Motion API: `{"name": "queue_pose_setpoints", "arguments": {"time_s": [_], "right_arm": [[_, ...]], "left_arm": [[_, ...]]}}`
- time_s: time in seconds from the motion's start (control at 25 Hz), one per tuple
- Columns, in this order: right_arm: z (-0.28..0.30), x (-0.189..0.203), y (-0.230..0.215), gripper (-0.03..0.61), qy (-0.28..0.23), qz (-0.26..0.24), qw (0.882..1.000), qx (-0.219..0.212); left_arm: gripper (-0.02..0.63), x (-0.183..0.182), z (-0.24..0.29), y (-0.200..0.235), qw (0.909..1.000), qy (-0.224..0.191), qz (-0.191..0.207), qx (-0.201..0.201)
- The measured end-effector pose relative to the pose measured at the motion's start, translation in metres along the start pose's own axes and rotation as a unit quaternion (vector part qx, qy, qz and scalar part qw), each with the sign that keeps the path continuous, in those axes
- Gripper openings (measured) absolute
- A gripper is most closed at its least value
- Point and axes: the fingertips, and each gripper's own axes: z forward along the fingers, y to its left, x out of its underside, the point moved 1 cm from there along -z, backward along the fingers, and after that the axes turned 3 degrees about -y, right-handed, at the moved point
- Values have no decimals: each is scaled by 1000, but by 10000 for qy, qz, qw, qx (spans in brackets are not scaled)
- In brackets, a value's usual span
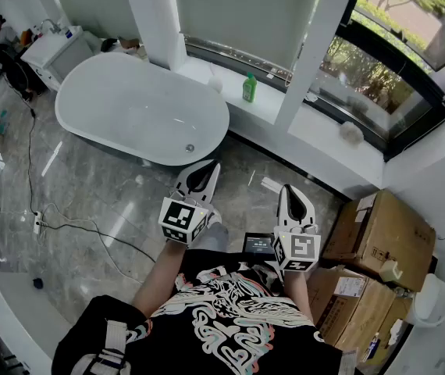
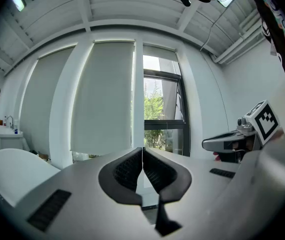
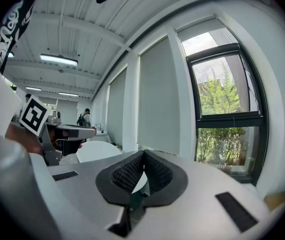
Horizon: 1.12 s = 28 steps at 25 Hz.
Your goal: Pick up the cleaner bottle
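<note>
The green cleaner bottle (image 1: pixel 249 88) stands upright on the white window sill (image 1: pixel 263 109) behind the bathtub (image 1: pixel 129 108). It sits about midway between the sill's front edge and its back edge along the window (image 1: pixel 379 61). Along the sill it stands between two white pillars, nearer the right pillar (image 1: pixel 310 49) than the left pillar (image 1: pixel 154 14). A small white object (image 1: pixel 216 80) sits just to the bottle's left on the same sill. Both grippers are held out over the grey marble floor (image 1: pixel 90 201), well apart from the bottle and touching nothing. The left gripper (image 1: pixel 201 176) sits just off the bathtub's near rim and points towards the sill. In its own view, the left gripper (image 2: pixel 142 154) is clenched, with the ribbed pads meeting at the tips and nothing between them. The right gripper (image 1: pixel 293 198) is beside it, near the stacked cardboard boxes (image 1: pixel 379 241) at the right. The right gripper (image 3: pixel 143 156) is likewise clenched on nothing, its pads pressed together in front of the window. Each gripper shows at the edge of the other's view.
</note>
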Motion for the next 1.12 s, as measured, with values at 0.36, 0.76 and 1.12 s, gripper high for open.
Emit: {"name": "queue_pose_setpoints", "arguments": {"time_s": [0.36, 0.76, 1.12], "right_arm": [[4, 1, -13, 26, 5, 11, 10000, -5], [23, 3, -25, 26, 12, 10, 10000, 14], [86, 11, -53, 26, 95, 105, 9998, 118]], "left_arm": [[18, -2, 12, -5, 10000, 40, 30, -1], [18, 7, 39, 8, 9999, 123, -65, -41], [18, 18, 92, 42, 9999, 109, -55, -80]]}}
